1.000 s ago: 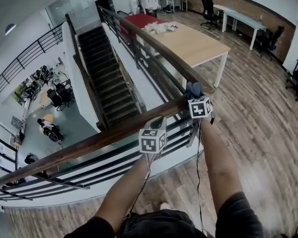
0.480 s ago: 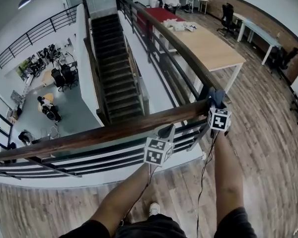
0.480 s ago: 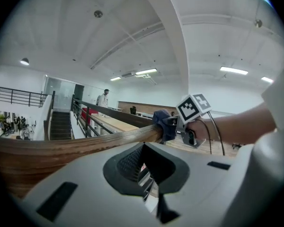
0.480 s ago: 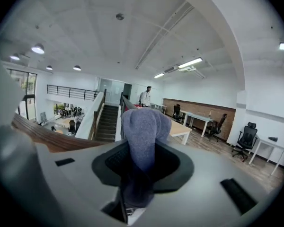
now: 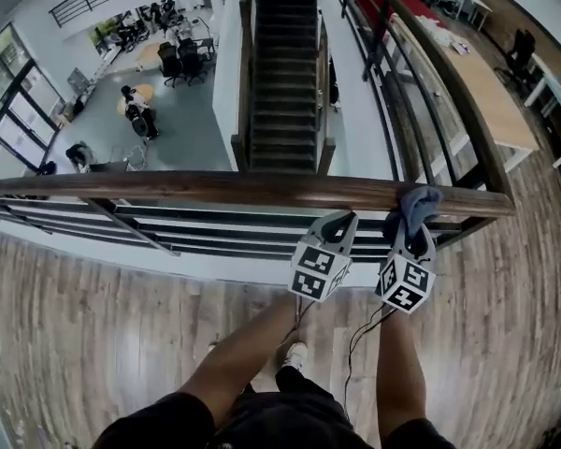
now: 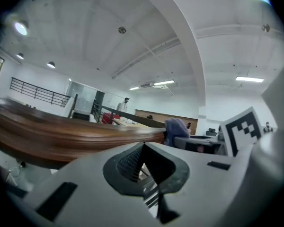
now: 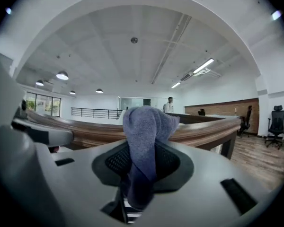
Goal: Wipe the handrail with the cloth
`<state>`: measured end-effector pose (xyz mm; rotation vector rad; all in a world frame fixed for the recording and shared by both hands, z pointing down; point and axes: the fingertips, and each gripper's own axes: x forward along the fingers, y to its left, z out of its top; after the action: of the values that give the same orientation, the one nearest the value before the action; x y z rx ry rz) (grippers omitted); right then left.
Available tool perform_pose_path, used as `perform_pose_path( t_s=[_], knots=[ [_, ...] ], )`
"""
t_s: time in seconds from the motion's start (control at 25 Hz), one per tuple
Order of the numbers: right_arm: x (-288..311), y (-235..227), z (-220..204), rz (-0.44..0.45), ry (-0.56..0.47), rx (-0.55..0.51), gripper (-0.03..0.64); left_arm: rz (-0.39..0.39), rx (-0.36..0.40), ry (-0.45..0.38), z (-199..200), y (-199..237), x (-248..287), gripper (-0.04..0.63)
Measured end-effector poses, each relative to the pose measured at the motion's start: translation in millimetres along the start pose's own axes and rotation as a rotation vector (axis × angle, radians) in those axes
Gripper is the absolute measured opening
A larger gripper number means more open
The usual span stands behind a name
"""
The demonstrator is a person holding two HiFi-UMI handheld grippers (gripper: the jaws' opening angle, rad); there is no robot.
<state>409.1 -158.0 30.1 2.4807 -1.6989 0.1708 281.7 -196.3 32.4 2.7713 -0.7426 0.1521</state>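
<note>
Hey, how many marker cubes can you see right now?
2. One cube sits on the left tool just below the handrail; the other on the right tool, which grips the cloth.

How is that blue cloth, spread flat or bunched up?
Bunched up: the cloth is a wad pinched in the right gripper, its top against the handrail.

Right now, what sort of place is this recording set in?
Probably an office building's upper floor: a wooden handrail overlooks a staircase down to a lower level with office chairs, and a long table stands nearby.
</note>
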Motion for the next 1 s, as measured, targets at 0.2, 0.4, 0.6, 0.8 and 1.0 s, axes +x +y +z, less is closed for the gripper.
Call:
perform_pose_path(
  t_s=[0.2,0.4,0.6,0.8,1.0],
  knots=[
    [-9,161,-35,0.191,0.050,0.055,0.115,0.209,-0.098,-0.008,-31,123,-105,-0.002],
    [-6,327,-65,0.356,0.114,0.011,0.115,0.473,-0.123,0.028,-61,273,-231,-0.002],
    [-6,486,-89,0.528,0.157,-0.057,0.115,0.654,-0.187,0.046,-84,383,-352,-0.002],
    [-8,610,-105,0.629,0.198,-0.065,0.115,0.749,-0.203,0.065,-101,452,-444,-0.002],
    [-12,726,-123,0.742,0.204,-0.161,0.115,0.789,-0.198,0.073,-114,506,-510,-0.002]
  ],
)
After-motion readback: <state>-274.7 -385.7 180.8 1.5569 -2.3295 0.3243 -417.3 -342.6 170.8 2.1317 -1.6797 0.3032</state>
